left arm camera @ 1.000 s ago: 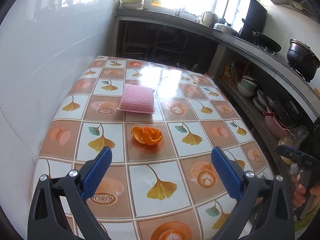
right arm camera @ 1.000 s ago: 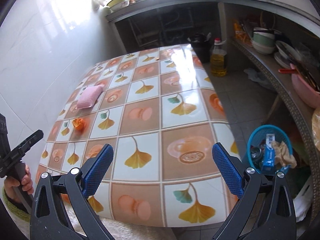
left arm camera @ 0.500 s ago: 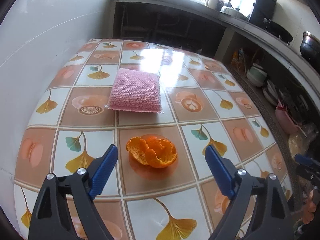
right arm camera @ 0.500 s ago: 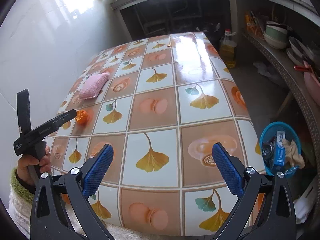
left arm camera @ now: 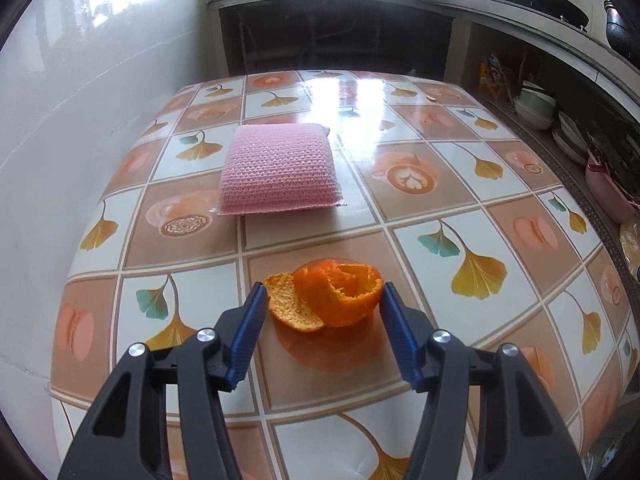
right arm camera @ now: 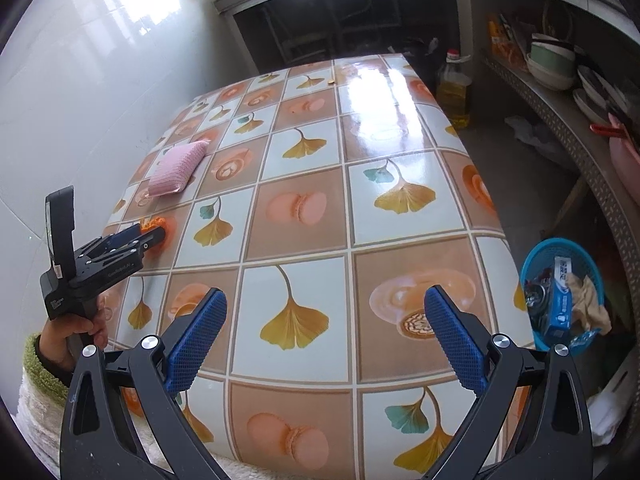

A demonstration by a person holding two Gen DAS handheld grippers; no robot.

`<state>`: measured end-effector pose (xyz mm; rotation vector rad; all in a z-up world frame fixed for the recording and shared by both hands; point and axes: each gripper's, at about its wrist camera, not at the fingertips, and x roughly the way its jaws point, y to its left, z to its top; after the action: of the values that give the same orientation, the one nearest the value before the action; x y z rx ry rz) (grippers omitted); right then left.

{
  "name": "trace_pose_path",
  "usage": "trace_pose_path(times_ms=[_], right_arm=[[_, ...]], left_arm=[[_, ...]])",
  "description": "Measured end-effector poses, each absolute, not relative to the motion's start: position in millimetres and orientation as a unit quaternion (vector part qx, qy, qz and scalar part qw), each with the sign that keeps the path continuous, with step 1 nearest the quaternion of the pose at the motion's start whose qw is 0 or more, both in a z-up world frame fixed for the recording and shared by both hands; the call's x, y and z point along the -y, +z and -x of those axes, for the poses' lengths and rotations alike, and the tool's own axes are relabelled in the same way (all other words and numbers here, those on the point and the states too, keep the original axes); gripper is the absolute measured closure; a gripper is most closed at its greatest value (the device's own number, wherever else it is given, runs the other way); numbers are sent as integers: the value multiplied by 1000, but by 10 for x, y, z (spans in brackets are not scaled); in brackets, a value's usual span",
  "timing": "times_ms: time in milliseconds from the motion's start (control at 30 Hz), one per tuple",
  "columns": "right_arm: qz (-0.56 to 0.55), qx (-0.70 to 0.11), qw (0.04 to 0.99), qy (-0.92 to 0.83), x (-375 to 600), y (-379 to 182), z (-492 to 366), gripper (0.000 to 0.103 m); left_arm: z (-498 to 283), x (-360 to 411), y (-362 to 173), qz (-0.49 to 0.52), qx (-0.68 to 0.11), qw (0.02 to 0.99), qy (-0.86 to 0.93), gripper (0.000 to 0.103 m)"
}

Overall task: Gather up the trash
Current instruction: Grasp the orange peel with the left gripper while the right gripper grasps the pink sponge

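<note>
Peel cup opens upward, long axis spanning left-right.

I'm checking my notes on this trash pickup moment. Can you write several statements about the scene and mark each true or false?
1. The orange peel lies between the fingers of the left gripper. True; its jaws have just been closing around it.
2. The pink scrubbing pad sits on top of the peel. False; it lies apart, farther along the table.
3. The right gripper holds a crumpled wrapper. False; it is open, with nothing between its fingers.
4. A blue basket with rubbish in it stands on the floor beside the table. True.
5. The peel is already in the basket. False; it is still on the tabletop.
</note>
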<state>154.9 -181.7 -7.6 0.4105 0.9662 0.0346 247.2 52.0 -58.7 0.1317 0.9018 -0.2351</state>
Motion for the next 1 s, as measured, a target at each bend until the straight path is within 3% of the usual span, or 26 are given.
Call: trace_pose_path(times_ms=[233, 500, 1000], right_arm=[[-199, -458, 866, 15, 1839, -72, -1524, 8], [-201, -457, 866, 13, 1861, -78, -1507, 8], [-195, -459, 867, 8, 1852, -56, -1504, 8]], left_arm=[[-2479, -536, -598, -58, -444, 889, -98, 34], [-2541, -548, -658, -54, -450, 886, -94, 33], [-2499, -487, -567, -67, -427, 895, -113, 73]])
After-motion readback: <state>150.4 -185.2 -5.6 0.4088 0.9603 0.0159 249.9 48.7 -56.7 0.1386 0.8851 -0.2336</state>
